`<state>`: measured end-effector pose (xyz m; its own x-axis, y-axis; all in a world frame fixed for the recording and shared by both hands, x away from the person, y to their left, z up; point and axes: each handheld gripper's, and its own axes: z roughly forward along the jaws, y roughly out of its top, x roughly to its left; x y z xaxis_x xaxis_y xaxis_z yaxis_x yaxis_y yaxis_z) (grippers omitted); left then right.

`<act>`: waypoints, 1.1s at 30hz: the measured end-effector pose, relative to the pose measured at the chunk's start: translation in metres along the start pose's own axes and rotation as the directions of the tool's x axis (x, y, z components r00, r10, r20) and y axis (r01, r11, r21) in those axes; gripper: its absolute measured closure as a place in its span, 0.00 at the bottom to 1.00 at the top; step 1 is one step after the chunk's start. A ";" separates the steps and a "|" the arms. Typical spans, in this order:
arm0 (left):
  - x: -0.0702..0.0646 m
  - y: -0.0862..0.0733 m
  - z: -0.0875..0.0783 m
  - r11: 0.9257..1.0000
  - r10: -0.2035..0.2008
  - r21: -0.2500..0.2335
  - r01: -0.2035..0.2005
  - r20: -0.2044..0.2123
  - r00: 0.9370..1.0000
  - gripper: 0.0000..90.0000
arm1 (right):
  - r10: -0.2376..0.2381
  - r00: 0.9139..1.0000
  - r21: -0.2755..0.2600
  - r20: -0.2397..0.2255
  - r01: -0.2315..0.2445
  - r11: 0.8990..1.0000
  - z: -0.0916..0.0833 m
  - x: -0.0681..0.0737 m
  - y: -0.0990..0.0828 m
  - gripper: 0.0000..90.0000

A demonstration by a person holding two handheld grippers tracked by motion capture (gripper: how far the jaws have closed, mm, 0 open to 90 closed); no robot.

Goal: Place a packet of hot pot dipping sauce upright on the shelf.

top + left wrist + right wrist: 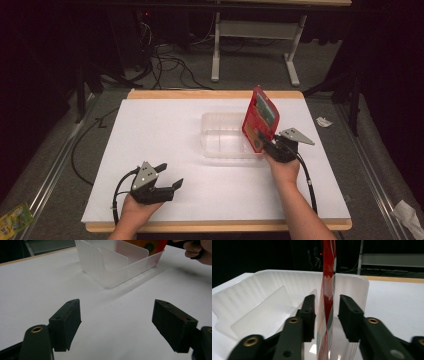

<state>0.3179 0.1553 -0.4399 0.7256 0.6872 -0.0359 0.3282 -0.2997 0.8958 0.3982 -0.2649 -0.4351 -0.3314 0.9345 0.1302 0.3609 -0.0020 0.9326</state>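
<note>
right gripper [266, 145] clamped on red pack [260, 119], held upright over right end of clear tray [220, 137] mid-table; pack [327, 297] squeezed between both jaws above tray [262, 292]. left gripper [169, 176] wide, holding nothing, low over white sheet [165, 125], well apart from tray [117, 267].

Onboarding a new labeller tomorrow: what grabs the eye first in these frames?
The red packet stands out, held upright on edge in the right gripper at the right end of the clear plastic tray mid-table. In the right gripper view a small gap shows beside one jaw, so the grip is hard to judge. The left gripper sits near the table's front left, jaws wide apart and empty.
</note>
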 end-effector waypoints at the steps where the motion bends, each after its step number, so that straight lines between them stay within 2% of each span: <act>1: 0.000 0.000 0.000 1.000 0.000 0.000 0.000 0.002 1.000 0.26 | 0.003 1.000 0.001 -0.010 -0.003 1.000 -0.001 -0.001 0.002 0.67; 5: 0.000 0.000 0.000 1.000 0.000 0.001 0.000 0.002 1.000 0.26 | 0.003 0.999 0.005 -0.035 -0.003 1.000 -0.005 0.000 0.009 0.53; 12: -0.001 0.000 0.001 1.000 0.001 0.003 -0.001 0.005 1.000 0.26 | -0.034 0.996 0.014 -0.081 0.036 0.999 -0.015 0.000 0.020 0.33; 16: -0.001 0.000 0.001 1.000 0.004 0.004 -0.004 0.004 1.000 0.26 | -0.054 0.997 0.016 -0.064 0.055 0.998 -0.024 0.002 0.023 0.24; 26: -0.003 0.000 0.002 1.000 0.005 0.008 -0.005 0.004 1.000 0.26 | -0.050 0.996 0.007 -0.073 0.051 0.999 -0.057 -0.002 0.021 0.18; 33: -0.004 -0.001 0.002 1.000 0.001 0.011 -0.001 0.009 1.000 0.26 | -0.089 0.994 0.013 -0.065 0.090 0.996 -0.089 -0.004 0.008 0.17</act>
<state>0.3160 0.1510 -0.4414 0.7311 0.6811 -0.0392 0.3341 -0.3074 0.8910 0.3247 -0.3000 -0.3977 -0.4179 0.9060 0.0679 0.3407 0.0870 0.9361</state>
